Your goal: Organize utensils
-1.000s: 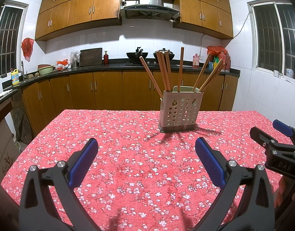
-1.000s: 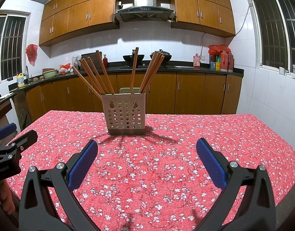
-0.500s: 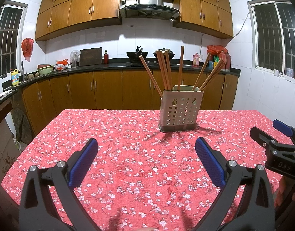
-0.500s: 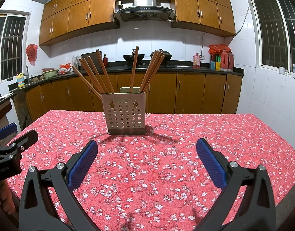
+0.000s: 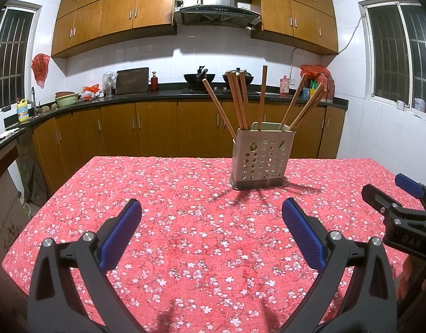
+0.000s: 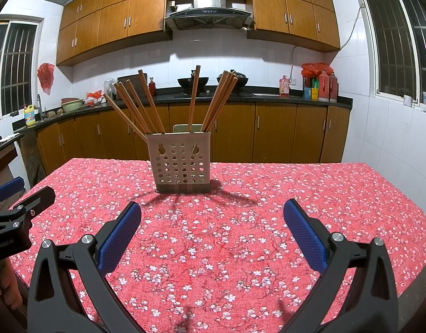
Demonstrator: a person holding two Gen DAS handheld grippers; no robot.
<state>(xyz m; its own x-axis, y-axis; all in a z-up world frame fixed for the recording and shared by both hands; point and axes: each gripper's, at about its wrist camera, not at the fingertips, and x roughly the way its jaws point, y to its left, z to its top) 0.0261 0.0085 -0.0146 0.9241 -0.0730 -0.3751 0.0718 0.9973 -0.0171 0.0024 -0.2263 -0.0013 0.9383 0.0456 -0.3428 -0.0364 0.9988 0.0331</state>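
Note:
A beige perforated utensil holder (image 5: 259, 158) (image 6: 182, 161) stands upright near the far middle of the table, with several wooden chopsticks (image 5: 242, 100) (image 6: 140, 105) fanned out of it. My left gripper (image 5: 211, 208) hovers open over the near side of the table, well short of the holder, nothing between its blue pads. Held beside it, my right gripper (image 6: 212, 207) is also open and empty. Each gripper shows at the edge of the other's view: the right one (image 5: 401, 191), the left one (image 6: 24, 194).
A red floral tablecloth (image 5: 185, 194) covers the table; its edges drop off at left and right. Wooden cabinets and a dark counter (image 5: 157, 97) with pots, bottles and a cutting board run along the back wall. A person's hand (image 6: 10, 285) shows at lower left.

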